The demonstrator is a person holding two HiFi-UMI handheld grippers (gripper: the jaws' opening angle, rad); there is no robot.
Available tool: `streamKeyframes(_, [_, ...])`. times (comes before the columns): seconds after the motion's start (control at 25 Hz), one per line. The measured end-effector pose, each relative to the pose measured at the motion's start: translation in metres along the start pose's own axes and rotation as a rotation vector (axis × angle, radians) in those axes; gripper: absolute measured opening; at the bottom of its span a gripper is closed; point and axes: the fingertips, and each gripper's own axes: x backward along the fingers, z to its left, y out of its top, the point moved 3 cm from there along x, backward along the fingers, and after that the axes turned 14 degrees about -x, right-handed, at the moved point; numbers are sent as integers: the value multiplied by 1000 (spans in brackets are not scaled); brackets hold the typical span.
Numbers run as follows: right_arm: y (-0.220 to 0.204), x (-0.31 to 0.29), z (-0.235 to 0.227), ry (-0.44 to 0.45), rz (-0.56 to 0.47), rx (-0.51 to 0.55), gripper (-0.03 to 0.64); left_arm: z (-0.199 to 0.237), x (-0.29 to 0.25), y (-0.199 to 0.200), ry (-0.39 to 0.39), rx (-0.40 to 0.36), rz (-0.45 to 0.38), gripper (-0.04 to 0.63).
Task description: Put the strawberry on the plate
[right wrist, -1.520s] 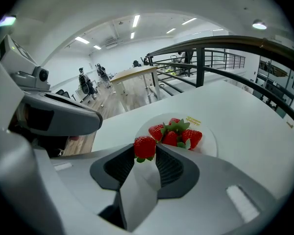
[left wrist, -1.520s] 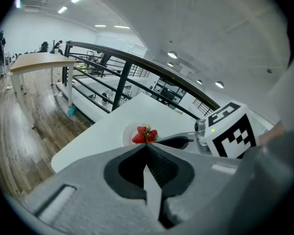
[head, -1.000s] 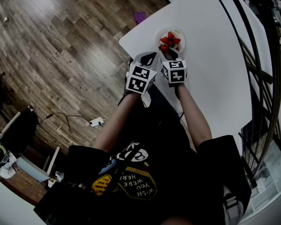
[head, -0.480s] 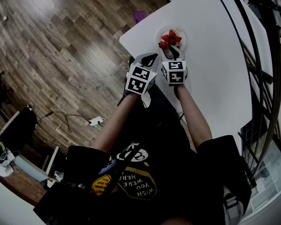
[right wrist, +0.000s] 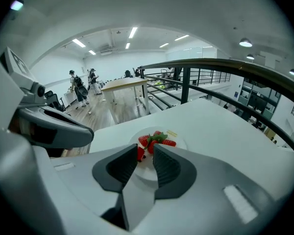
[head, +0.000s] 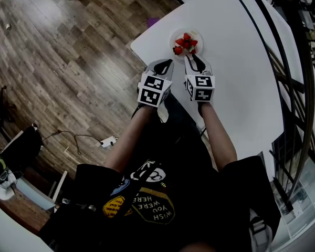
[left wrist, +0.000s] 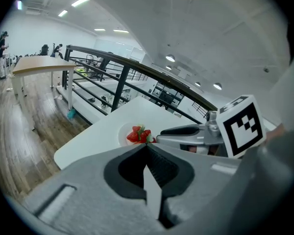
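Observation:
Several red strawberries [head: 185, 43] lie in a heap on a small white plate [head: 196, 35] near the corner of a white table [head: 241, 83]. My right gripper [head: 195, 60] hovers just short of the plate, above the table; its jaws have just been closing, still stand apart and have nothing between them. In the right gripper view the strawberries [right wrist: 157, 140] and the plate [right wrist: 179, 142] show beyond the jaw tips [right wrist: 146, 149]. My left gripper [head: 165, 64] hangs beside it at the table's edge, its jaws [left wrist: 146, 146] meeting tip to tip with nothing in them. The left gripper view shows the strawberries [left wrist: 138, 135] ahead.
The table's near corner and left edge drop off to a wooden floor [head: 68, 62], where a small purple thing [head: 152, 21] lies. A dark metal railing [head: 296, 88] runs along the table's far right side. People stand far off in the hall [right wrist: 83, 84].
My right gripper has lifted and drawn back from the plate, where its tips were at the strawberries. The strawberries stay on the plate. The left gripper has hardly moved.

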Motion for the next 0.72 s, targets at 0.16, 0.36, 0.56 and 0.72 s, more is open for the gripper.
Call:
streamKeyframes(0.16, [11, 33, -7, -7, -60, -26, 86, -11, 15, 14, 41, -16, -28, 0])
streamKeyframes(0.36, [23, 73, -20, -20, -140, -60, 40, -20, 32, 33, 84, -47, -69, 0])
streamKeyframes(0.56, [38, 126, -28, -10, -220, -72, 20, -43, 58, 62, 139, -104, -122, 0])
streamKeyframes(0.72, [49, 169, -28, 39, -262, -77, 5, -63, 83, 83, 211, -164, -222, 0])
